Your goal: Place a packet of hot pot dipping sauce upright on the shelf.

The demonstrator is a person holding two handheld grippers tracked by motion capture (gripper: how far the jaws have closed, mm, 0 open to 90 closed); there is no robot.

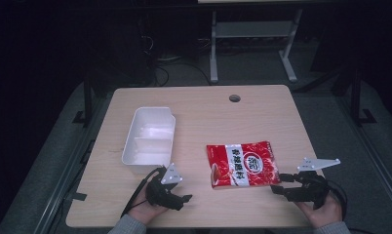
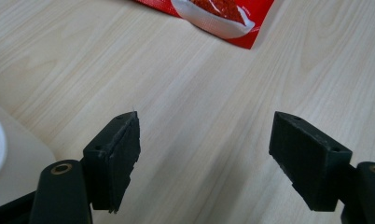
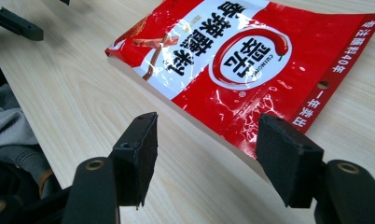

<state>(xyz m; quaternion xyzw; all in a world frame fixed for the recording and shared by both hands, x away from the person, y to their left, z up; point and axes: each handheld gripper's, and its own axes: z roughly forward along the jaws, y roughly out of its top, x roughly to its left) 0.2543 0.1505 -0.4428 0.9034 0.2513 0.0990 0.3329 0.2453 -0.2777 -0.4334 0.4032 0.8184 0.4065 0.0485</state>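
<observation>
On a pale wood-grain table [image 1: 204,109] in a dark room, a red snack packet [image 1: 243,165] lies flat beside a white divided tray [image 1: 149,135]; left gripper [image 1: 177,199] and right gripper [image 1: 280,183] gape wide, empty.

The table [image 1: 204,117] is evenly lit from above, while the surroundings are lost in near-darkness. Glare is thrown off the glossy red packet [image 3: 251,60] — white streaks in the right gripper view. Soft shadows are cast — slight blur is seen throughout.
</observation>
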